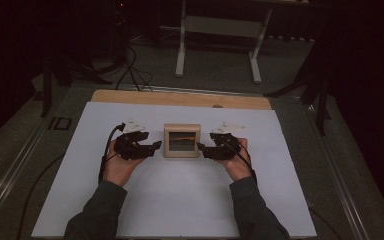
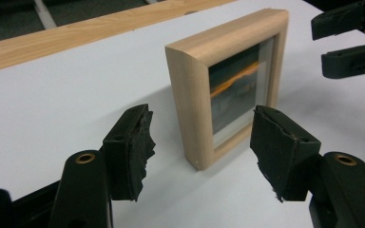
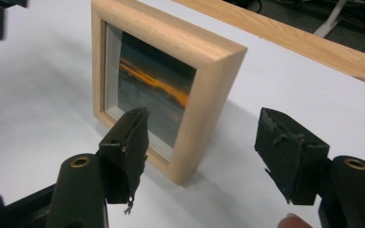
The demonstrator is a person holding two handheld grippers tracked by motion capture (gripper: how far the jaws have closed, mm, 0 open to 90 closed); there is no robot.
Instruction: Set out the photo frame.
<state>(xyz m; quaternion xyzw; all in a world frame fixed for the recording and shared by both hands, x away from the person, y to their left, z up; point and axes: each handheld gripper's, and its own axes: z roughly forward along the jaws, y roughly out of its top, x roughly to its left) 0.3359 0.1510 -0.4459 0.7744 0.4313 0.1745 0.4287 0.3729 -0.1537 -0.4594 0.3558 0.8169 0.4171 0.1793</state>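
Observation:
A small light-wood picture frame (image 1: 181, 140) stands upright on the white sheet, holding a dark picture with an orange streak. My left gripper (image 1: 155, 146) sits just left of the frame, open; in the left gripper view its jaws straddle the frame's near edge (image 2: 190, 109) without touching. My right gripper (image 1: 201, 148) is just right of the frame, also open, and in the right gripper view the frame's corner (image 3: 209, 109) lies between its pads (image 3: 128, 142). The other gripper's jaws show at the top right of the left gripper view (image 2: 347, 42).
The white sheet (image 1: 180, 200) covers a wooden tabletop (image 1: 180, 98) whose bare strip shows along the far edge. Cables (image 1: 130, 70) and a white stand's legs (image 1: 220, 50) are on the floor beyond. Forearms in dark sleeves (image 1: 100, 210) enter from below.

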